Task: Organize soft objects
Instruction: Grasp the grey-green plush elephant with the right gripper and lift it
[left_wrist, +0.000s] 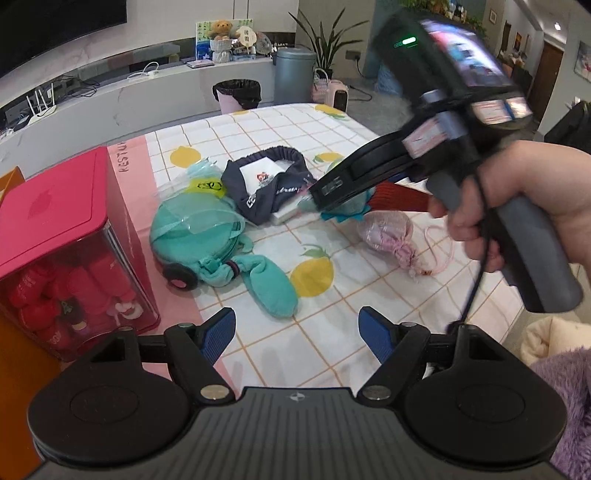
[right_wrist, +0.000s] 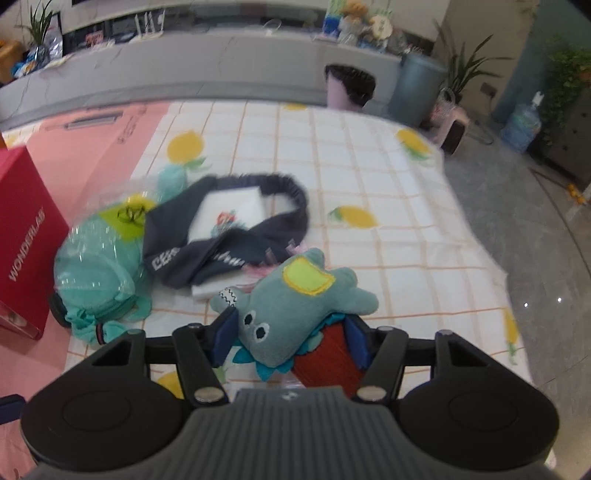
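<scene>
Soft things lie on a lemon-print tablecloth (left_wrist: 332, 155). A teal plush bag in clear wrap (left_wrist: 195, 229) lies at the left, a dark navy headband over a white card (left_wrist: 269, 184) behind it, and a pink drawstring pouch (left_wrist: 388, 232) at the right. My left gripper (left_wrist: 297, 334) is open and empty above the cloth, in front of the teal bag. My right gripper (right_wrist: 290, 338) has its jaws around a teal plush monster (right_wrist: 291, 306) that lies on a red knit item (right_wrist: 328, 363). The right gripper also shows in the left wrist view (left_wrist: 332, 192), over the toy.
A red transparent box with red dolls (left_wrist: 62, 251) stands at the left on a pink surface (left_wrist: 177, 332). An orange box (left_wrist: 14, 369) is beside it. Beyond the table are a counter, two bins (left_wrist: 238, 94) and plants. A cream and purple fleece (left_wrist: 554, 369) is at the right.
</scene>
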